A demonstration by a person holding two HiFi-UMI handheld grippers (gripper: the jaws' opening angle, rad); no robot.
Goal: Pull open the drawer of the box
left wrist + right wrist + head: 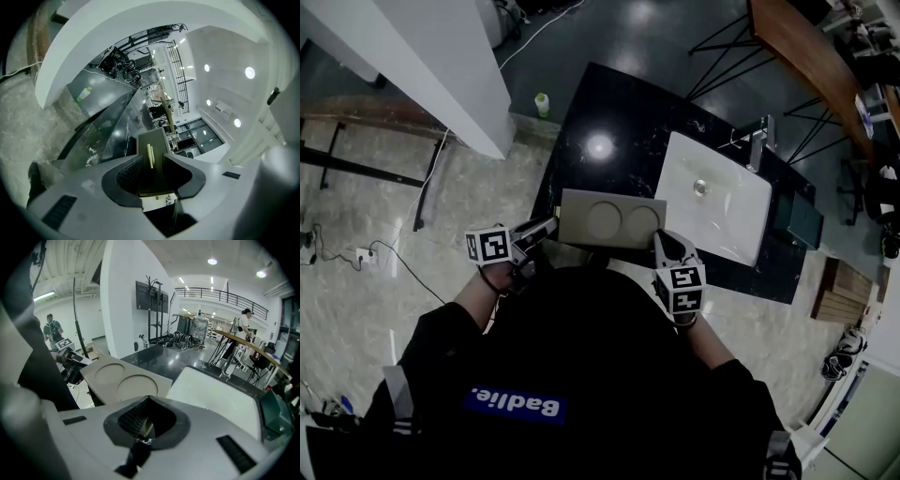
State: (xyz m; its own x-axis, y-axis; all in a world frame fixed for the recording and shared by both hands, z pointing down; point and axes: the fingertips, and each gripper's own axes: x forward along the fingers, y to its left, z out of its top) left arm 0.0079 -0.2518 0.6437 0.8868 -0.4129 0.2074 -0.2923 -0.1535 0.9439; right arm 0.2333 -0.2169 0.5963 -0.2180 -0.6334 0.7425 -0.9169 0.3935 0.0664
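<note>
Our left tool [548,227] clamps the flat beige box [579,217] at its 9 o'clock end; our right tool [662,238] pinches its pale tab [146,427] at 5 o'clock.

The table [609,103] is a dark, glossy slab flecked with pale spots. At its near edge sits a beige box [609,220] — two round recesses in its top. Just beside the box lies a white basin [717,202] with a tap [757,141] at its far side.

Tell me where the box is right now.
In the head view the box sits at the near edge of the black table, left of the white basin, with the left gripper at its left end and the right gripper at its right corner.
</note>
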